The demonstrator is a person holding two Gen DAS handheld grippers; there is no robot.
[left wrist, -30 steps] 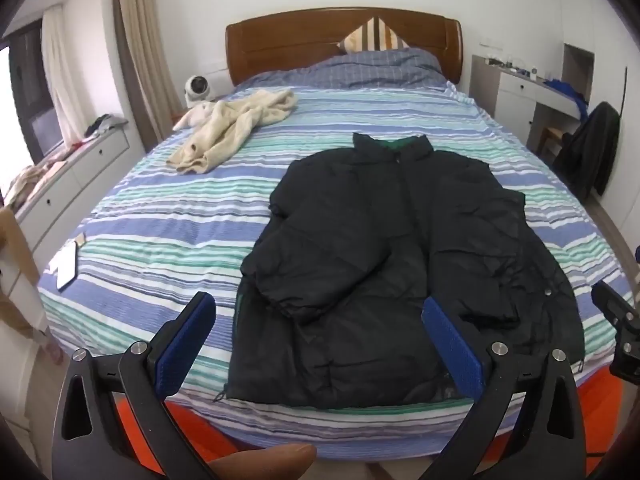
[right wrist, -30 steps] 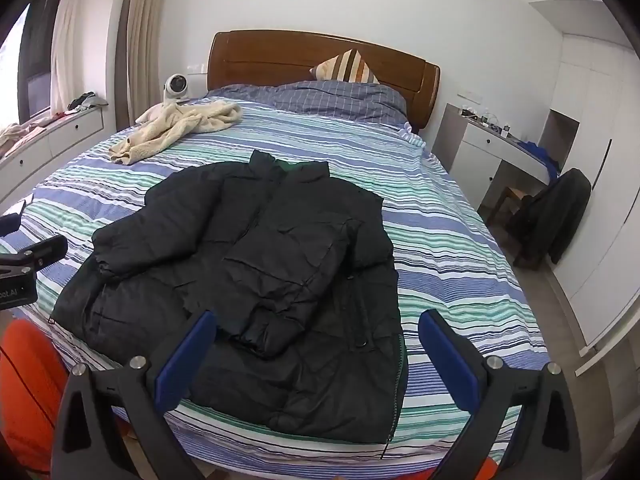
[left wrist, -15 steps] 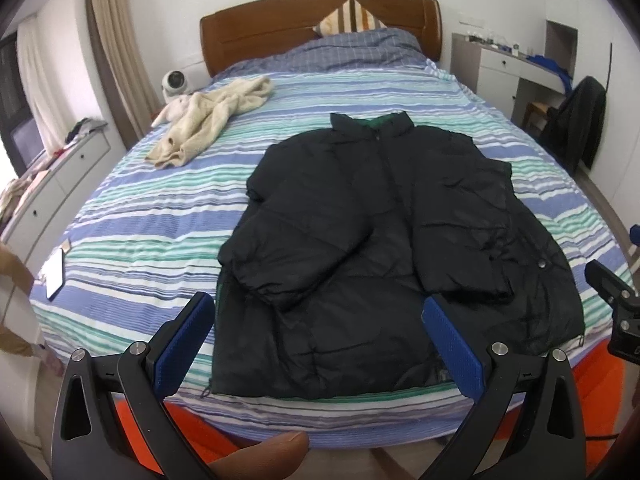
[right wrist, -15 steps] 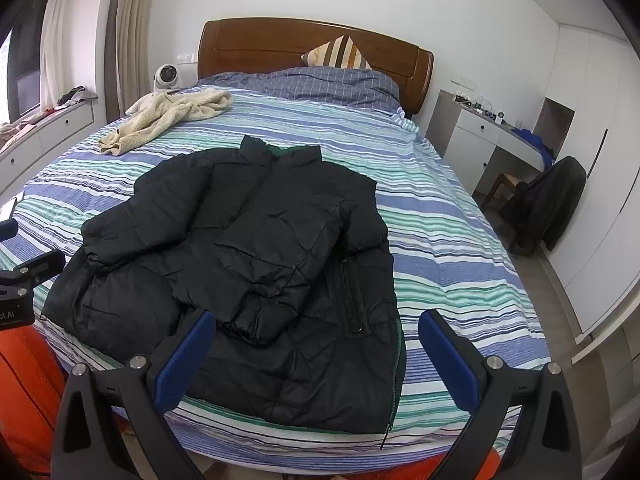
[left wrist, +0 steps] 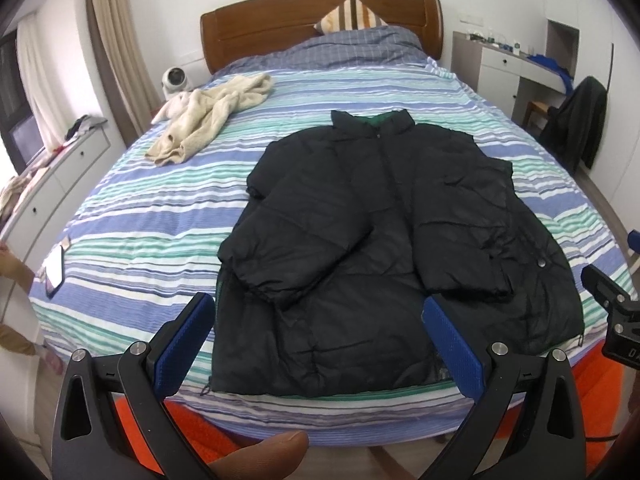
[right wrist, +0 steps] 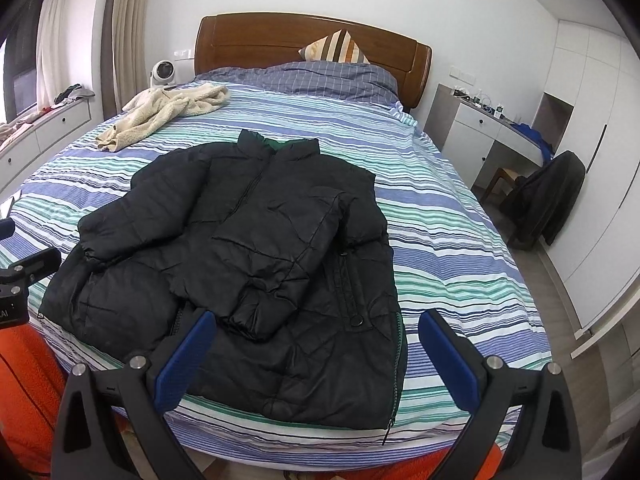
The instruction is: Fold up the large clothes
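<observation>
A black puffer jacket [left wrist: 384, 240] lies front up on the striped bed [left wrist: 152, 208], collar toward the headboard, both sleeves folded in across its chest. It also shows in the right wrist view [right wrist: 248, 264]. My left gripper [left wrist: 320, 344] is open and empty, held above the jacket's hem at the foot of the bed. My right gripper [right wrist: 316, 352] is open and empty, above the hem's right corner. The tip of the right gripper shows at the left view's right edge [left wrist: 612, 300].
A cream fleece garment [left wrist: 208, 116] lies crumpled at the bed's far left. A wooden headboard [left wrist: 316, 16] and pillows stand behind. A white dresser [left wrist: 44, 188] runs along the left; a desk and a chair with a dark coat [right wrist: 548, 200] stand right. An orange rug [left wrist: 200, 420] lies below.
Both grippers have moved closer to the bed and a little higher, so the jacket fills more of both views. The jacket has not moved. Both stay open.
</observation>
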